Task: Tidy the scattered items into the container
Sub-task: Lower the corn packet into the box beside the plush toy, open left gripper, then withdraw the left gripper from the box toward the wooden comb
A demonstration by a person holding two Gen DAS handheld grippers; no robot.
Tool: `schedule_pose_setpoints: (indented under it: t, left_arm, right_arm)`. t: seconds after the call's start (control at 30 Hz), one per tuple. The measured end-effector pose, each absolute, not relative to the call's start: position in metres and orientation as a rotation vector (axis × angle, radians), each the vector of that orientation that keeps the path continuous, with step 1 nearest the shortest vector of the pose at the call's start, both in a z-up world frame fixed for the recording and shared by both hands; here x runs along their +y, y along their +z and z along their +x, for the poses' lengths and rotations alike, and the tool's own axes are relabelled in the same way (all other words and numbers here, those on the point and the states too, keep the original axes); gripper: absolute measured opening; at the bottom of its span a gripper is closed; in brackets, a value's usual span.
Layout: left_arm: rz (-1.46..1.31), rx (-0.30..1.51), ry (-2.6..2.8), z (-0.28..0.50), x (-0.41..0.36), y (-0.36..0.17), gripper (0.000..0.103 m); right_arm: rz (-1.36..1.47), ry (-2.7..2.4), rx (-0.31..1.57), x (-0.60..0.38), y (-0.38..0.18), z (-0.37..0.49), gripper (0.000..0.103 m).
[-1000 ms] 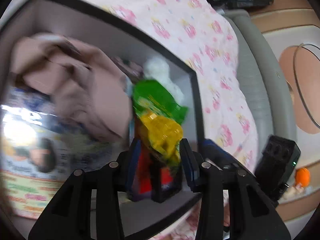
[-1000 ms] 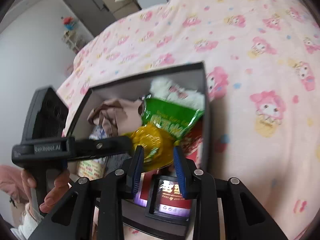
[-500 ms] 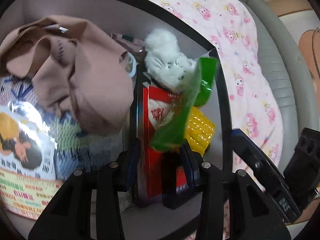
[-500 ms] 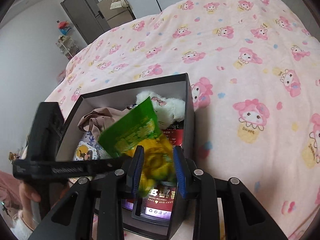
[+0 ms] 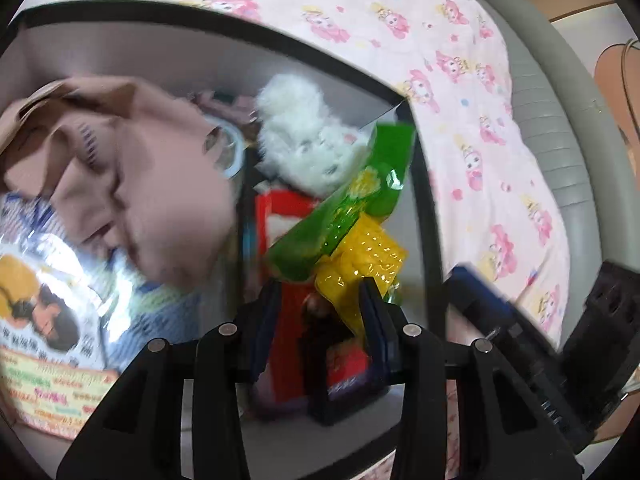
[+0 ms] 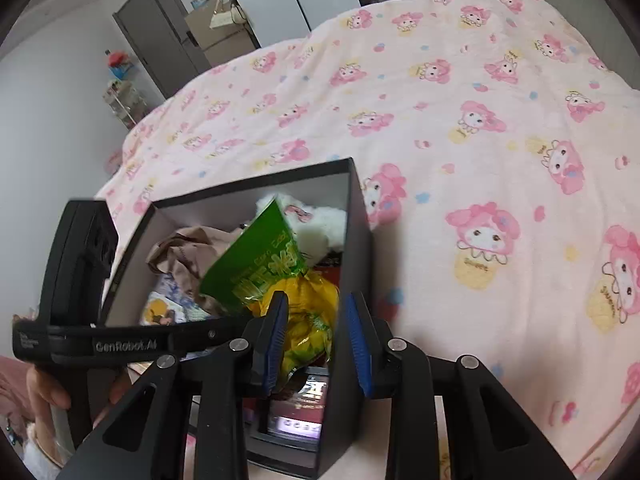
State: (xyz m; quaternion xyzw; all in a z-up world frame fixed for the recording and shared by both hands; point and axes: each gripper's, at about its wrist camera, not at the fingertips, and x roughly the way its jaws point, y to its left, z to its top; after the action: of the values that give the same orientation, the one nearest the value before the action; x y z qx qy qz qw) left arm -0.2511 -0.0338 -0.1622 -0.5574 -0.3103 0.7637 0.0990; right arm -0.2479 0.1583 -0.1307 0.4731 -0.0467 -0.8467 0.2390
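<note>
Left wrist view: the left gripper hangs over the black box, jaws partly open with the yellow end of the snack bag between them; whether its pads press the bag I cannot tell. The bag leans on a white plush toy above a red carton.

Right wrist view: the right gripper is partly closed on the bag's yellow end; the bag stands half above the rim; released now, it may tip out onto the pink blanket, or two opposing pulls could tear it.
</note>
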Motion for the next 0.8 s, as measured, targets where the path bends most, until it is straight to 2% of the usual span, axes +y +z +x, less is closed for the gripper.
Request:
schedule_pose_setpoints:
  t: [0.3, 0.47, 0.8]
  left_arm:
    - [-1.585, -0.958, 2.289, -0.246, -0.036, -0.155, 0.04]
    - [-1.623, -0.937, 2.246, -0.266, -0.022, -0.164, 0.04]
    - [-1.534, -1.013, 2.227, -0.257, -0.031, -0.16, 0.04]
  right_arm:
    - [1.411, -2.236, -0.157, 0.157, -0.157, -0.257, 0.027]
    - [1.453, -2.229, -0.097, 0.148, -0.168, -0.258, 0.027]
    - [1.445, -2.292, -0.053, 0.151, -0.163, -0.258, 0.027]
